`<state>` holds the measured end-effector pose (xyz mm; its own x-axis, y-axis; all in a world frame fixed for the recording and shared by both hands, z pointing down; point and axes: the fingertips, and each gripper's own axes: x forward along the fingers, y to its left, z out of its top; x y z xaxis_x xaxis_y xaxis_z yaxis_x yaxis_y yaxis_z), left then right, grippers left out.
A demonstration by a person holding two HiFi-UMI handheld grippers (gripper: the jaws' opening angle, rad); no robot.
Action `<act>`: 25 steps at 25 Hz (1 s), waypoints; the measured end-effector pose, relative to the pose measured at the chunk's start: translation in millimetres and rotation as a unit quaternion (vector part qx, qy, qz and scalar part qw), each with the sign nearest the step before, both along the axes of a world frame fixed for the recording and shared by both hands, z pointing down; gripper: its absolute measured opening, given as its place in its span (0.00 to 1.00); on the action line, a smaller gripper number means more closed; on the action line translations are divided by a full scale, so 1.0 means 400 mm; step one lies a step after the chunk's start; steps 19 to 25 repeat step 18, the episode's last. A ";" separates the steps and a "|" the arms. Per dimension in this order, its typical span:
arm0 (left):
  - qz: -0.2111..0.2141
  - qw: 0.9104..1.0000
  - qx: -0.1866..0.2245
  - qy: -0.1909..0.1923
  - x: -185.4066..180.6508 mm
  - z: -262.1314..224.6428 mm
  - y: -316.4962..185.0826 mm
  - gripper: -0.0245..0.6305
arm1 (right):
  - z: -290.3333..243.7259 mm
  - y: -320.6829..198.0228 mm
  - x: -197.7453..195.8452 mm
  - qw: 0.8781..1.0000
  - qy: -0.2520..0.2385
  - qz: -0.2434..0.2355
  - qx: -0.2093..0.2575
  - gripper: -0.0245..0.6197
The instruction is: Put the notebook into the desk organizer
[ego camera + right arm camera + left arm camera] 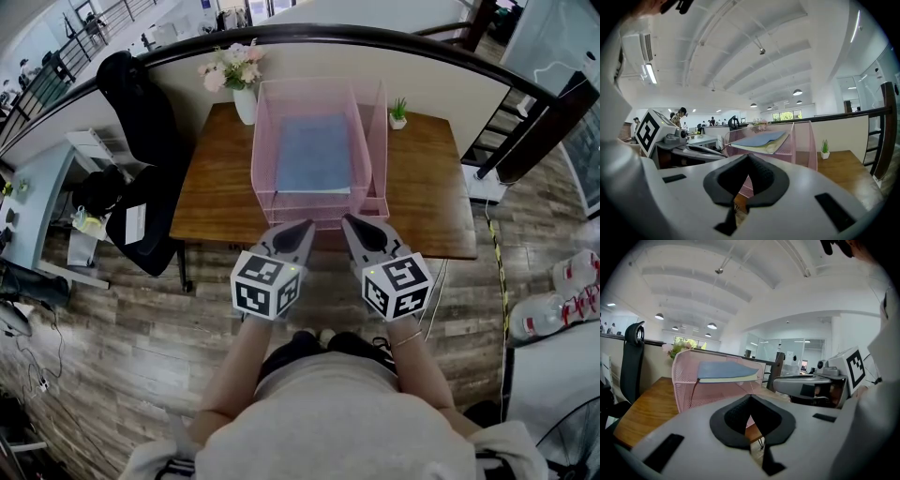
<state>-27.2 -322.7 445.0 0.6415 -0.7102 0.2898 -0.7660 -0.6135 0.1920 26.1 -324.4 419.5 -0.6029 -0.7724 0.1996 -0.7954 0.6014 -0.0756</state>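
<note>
Already the notebook [314,153] lies flat on the upper tray of the pink mesh organizer [261,141], its ribbon [693,391] dangling at the front. The left tongs [302,228] and right tongs [352,225] are closed and empty at the counter [211,187] edge. A careless forward nudge could shove the organizer, or snag the ribbon and drag the notebook out.

Wooden tabletop [211,199] on grey plank floor [141,347]; black chair [141,103] at 10 o'clock, curved railing [375,39] at 12, pendant lamps [711,326] overhead.
</note>
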 end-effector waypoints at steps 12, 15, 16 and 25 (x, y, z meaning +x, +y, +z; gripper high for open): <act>0.008 1.000 0.009 -0.005 -0.012 -0.014 0.003 0.05 | 0.006 0.003 -0.014 1.000 0.002 0.000 -0.002 0.05; 0.012 1.000 0.007 -0.005 -0.011 -0.014 0.005 0.05 | 0.008 0.005 -0.016 1.000 0.001 -0.001 -0.004 0.05; 0.013 1.000 0.006 -0.006 -0.011 -0.013 0.005 0.05 | 0.009 0.006 -0.018 1.000 0.001 -0.002 -0.004 0.05; 0.014 1.000 0.005 -0.007 -0.011 -0.010 0.007 0.05 | 0.011 0.008 -0.022 1.000 0.003 -0.004 -0.005 0.05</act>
